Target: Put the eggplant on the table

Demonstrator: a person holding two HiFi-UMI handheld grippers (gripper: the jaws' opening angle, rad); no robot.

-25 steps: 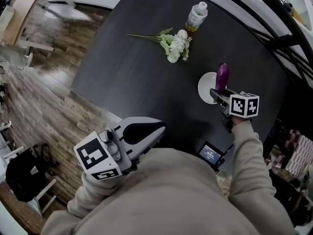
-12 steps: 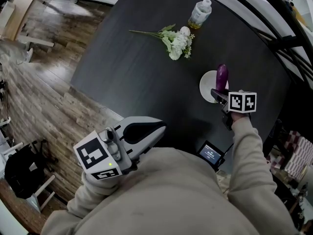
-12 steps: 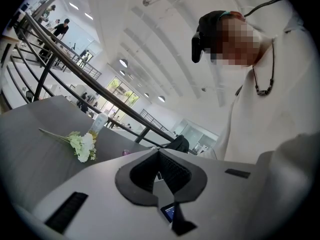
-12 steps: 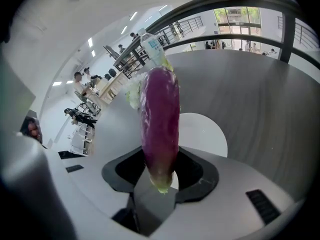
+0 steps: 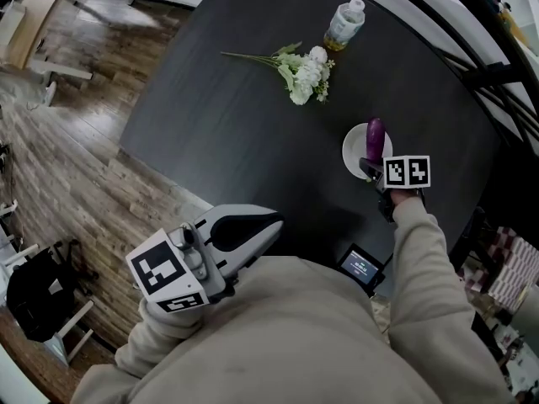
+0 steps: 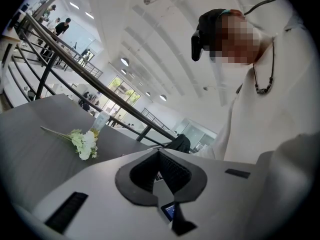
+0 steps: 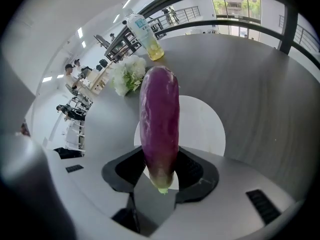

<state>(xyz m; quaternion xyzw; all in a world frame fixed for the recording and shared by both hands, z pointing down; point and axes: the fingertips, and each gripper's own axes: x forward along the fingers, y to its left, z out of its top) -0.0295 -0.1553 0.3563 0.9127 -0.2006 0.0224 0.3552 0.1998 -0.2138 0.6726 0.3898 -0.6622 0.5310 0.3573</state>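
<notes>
While your right gripper clamps the green stem end of the long purple eggplant, that eggplant points out over the round white plate on the dark grey table. Your left gripper hovers by your torso, jaws closed together on nothing.

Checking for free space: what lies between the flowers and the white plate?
Nothing: in the head view, only bare dark table separates the flowers from the plate.
</notes>
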